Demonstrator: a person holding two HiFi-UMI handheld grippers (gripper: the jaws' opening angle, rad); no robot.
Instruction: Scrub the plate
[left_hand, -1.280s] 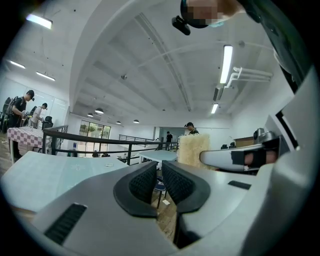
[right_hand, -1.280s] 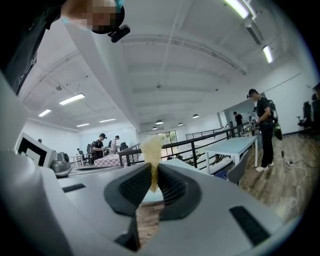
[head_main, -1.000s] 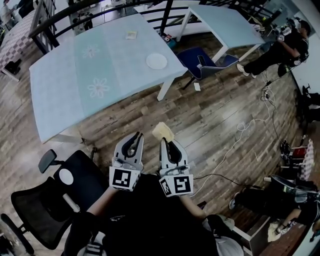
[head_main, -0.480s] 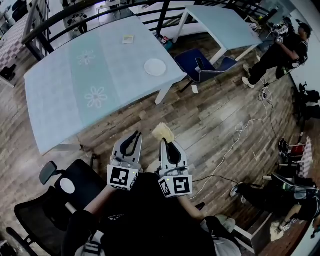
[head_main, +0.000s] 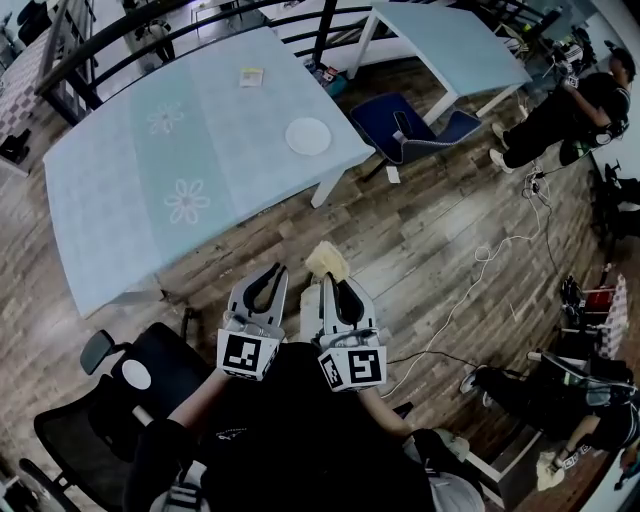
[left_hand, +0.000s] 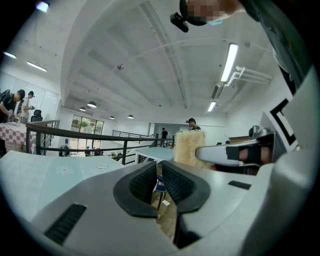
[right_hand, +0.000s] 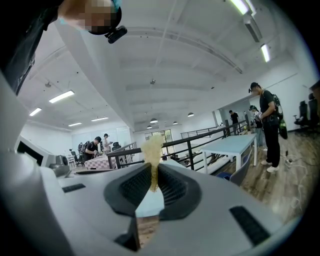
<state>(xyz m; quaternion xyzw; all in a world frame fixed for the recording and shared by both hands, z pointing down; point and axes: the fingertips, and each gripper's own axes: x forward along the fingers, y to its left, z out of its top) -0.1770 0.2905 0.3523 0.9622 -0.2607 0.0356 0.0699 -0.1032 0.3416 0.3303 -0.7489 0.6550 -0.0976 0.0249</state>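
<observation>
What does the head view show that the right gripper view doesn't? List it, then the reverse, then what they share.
Only the head view: the white plate lying on the light blue table, well ahead of both grippers; the left gripper, jaws together and empty; and a black office chair.
Only the right gripper view: the ceiling with its strip lights, and a close look along the jaws clamped on a thin edge.
Both: the right gripper shut on the yellow sponge, and the black railing.
</observation>
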